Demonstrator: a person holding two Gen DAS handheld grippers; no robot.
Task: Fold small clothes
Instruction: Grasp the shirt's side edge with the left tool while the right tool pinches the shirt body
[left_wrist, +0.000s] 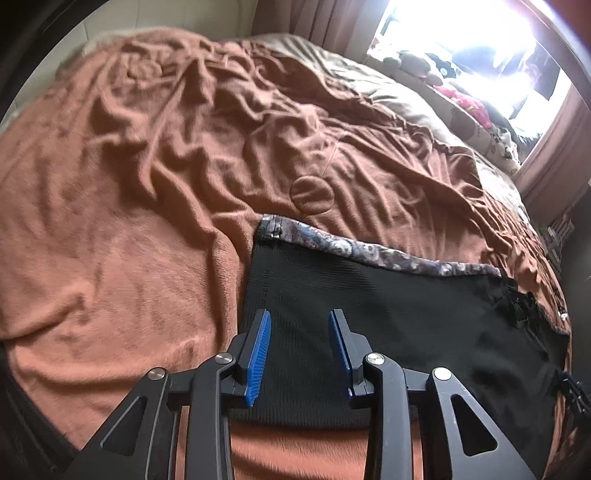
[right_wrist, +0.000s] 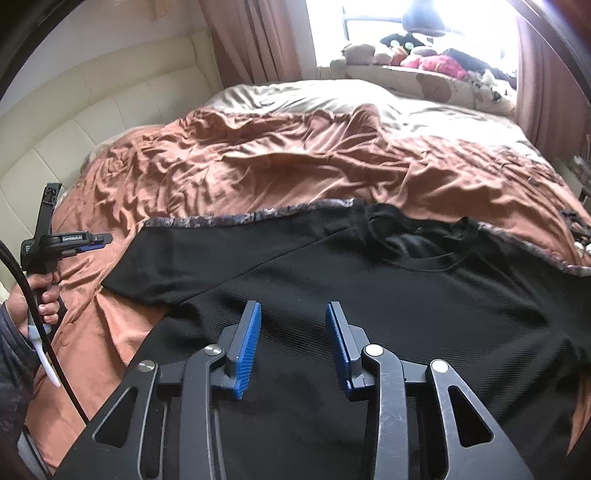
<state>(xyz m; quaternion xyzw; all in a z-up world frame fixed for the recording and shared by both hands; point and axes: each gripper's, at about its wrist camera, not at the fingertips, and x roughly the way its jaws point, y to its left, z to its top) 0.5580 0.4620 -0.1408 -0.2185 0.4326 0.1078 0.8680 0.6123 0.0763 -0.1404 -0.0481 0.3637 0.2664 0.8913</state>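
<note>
A black garment (right_wrist: 332, 280) lies spread flat on a rumpled orange-brown blanket (left_wrist: 147, 166) that covers the near part of a bed (right_wrist: 303, 92). Along the garment's far edge runs a grey patterned trim (left_wrist: 369, 251), and a tangle of black straps (right_wrist: 399, 229) sits near that edge towards the right. The left gripper (left_wrist: 300, 321) points down over the near left part of the garment, close to its left border; its blue pads (left_wrist: 258, 354) stand apart with only flat cloth showing in the gap, nothing pinched between them. The right gripper (right_wrist: 293, 312) hangs over the middle of the garment, its jaws likewise parted and holding nothing. In the right wrist view a hand (right_wrist: 44, 295) grasps the other gripper's handle at the left edge, beside a black cable (right_wrist: 55, 350). Beyond the bed, soft toys (right_wrist: 406, 51) lie along a bright window sill between brownish curtains (right_wrist: 258, 40).
</note>
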